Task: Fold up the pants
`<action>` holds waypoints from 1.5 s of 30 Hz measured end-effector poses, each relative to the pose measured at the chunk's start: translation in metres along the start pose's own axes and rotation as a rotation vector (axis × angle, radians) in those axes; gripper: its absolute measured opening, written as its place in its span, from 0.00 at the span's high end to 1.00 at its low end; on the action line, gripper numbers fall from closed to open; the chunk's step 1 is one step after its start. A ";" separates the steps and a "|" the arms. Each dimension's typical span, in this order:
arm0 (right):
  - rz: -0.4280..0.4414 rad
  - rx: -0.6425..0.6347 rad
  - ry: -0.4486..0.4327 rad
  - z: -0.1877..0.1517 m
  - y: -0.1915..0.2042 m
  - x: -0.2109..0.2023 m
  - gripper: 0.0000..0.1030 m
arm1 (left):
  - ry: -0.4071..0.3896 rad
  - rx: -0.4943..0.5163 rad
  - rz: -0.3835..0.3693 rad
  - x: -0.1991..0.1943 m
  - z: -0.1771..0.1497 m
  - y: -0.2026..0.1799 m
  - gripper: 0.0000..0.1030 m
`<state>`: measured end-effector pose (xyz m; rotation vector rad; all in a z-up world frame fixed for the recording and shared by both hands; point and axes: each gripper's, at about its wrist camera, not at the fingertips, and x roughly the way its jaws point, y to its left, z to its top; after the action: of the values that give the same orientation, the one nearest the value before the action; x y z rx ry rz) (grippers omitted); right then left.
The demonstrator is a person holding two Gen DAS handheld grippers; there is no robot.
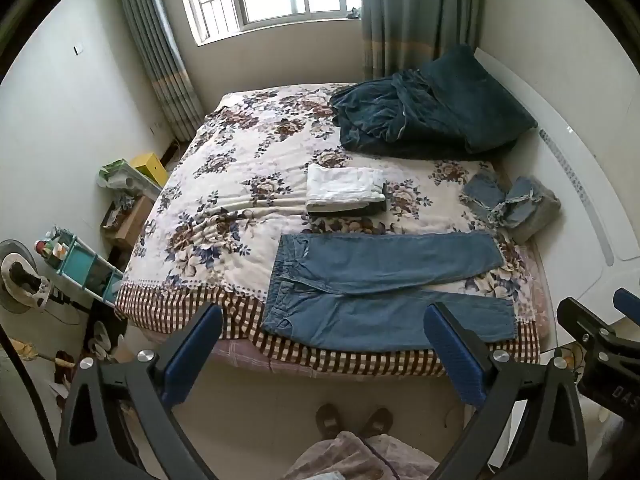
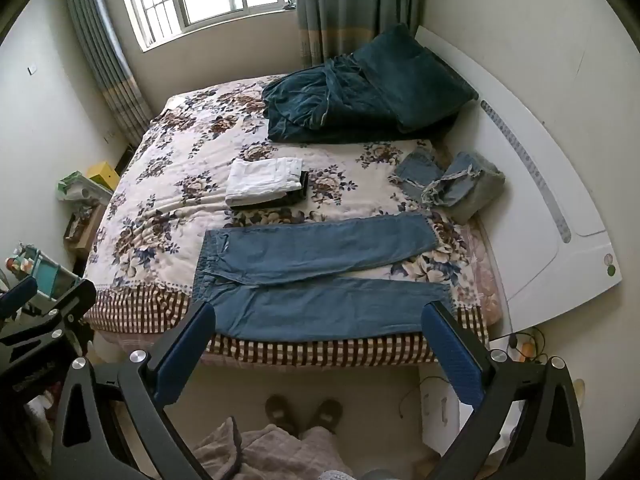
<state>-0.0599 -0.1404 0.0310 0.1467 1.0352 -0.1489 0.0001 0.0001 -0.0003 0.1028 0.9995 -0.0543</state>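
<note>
At the far left, beside the bed, a small turquoise shelf [image 1: 82, 270] stands on the floor. The left gripper [image 1: 324, 344] hangs in the air before the bed [image 1: 224, 168], its fingers wide apart and holding nothing. Between and beyond them, the blue jeans [image 1: 384, 292] lie flat on the near edge of the bed, the waistband to the left, both legs stretched to the right and a little apart at the ends. Behind the jeans there is a folded white garment [image 1: 344, 186] on a dark one. Further right, a heap of denim pieces [image 1: 516, 204] lies near the headboard. The right gripper [image 2: 320, 340] is also fully open and empty, above the floor in front of the jeans.
</note>
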 end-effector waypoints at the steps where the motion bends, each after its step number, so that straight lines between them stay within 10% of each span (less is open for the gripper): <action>1: -0.002 -0.003 -0.009 0.000 0.000 -0.001 0.00 | -0.005 0.002 0.001 -0.001 0.000 0.000 0.00; 45: 0.006 0.003 0.000 0.006 -0.012 -0.012 0.00 | -0.025 0.000 -0.005 -0.007 0.012 -0.015 0.00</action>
<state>-0.0637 -0.1530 0.0437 0.1524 1.0347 -0.1453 0.0050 -0.0157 0.0111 0.0993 0.9752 -0.0604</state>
